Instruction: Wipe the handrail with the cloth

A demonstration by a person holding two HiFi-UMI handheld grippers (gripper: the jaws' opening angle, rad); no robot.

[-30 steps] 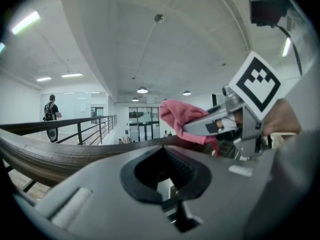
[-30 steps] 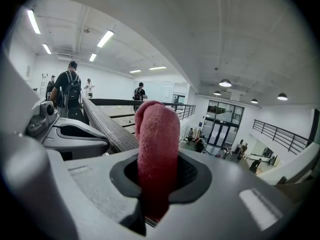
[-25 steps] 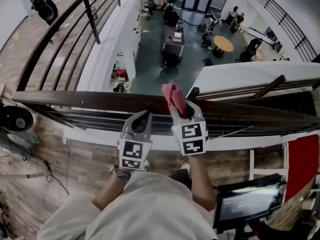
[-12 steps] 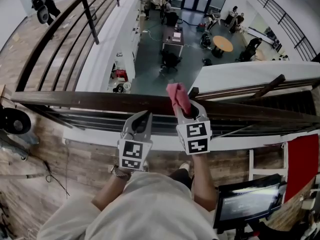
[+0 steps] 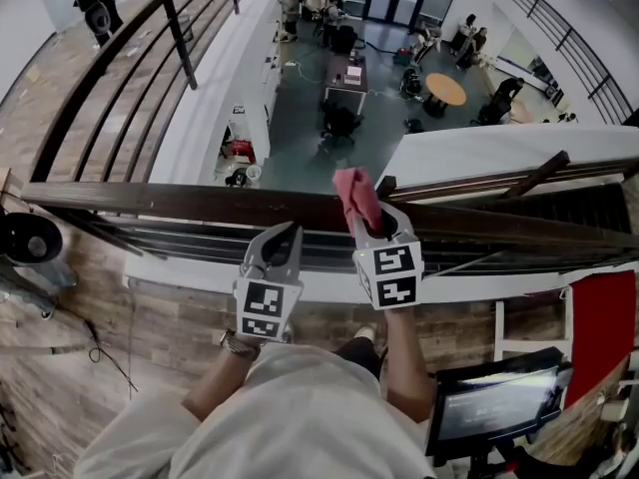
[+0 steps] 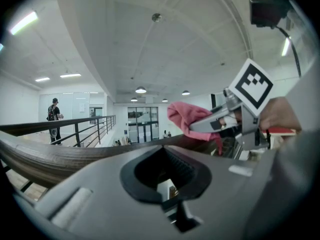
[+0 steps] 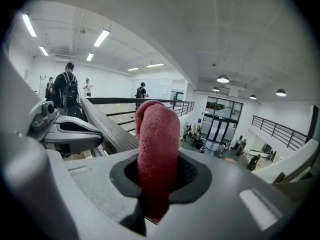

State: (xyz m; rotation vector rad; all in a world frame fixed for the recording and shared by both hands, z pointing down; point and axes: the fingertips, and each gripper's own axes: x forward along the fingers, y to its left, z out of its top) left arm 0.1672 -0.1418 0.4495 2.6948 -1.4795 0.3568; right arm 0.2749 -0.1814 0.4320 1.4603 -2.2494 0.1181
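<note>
Right gripper [image 5: 367, 223], clamped on cloth [image 5: 353, 190], shifted slightly right along handrail [image 5: 180, 203], then paused; wipe seemingly under way. Left gripper [image 5: 289, 232] closed, empty, unmoved

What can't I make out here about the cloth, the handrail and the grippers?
- Whether the cloth touches the handrail: head view, the cloth covers its own underside; neither gripper view shows the contact.
- Handrail's right end: head view, cut off by the frame edge.
- Dust or marks on the handrail: too dark and small in every view.
- Handrail stretch under the right gripper: head view, hidden by gripper and cloth.
</note>
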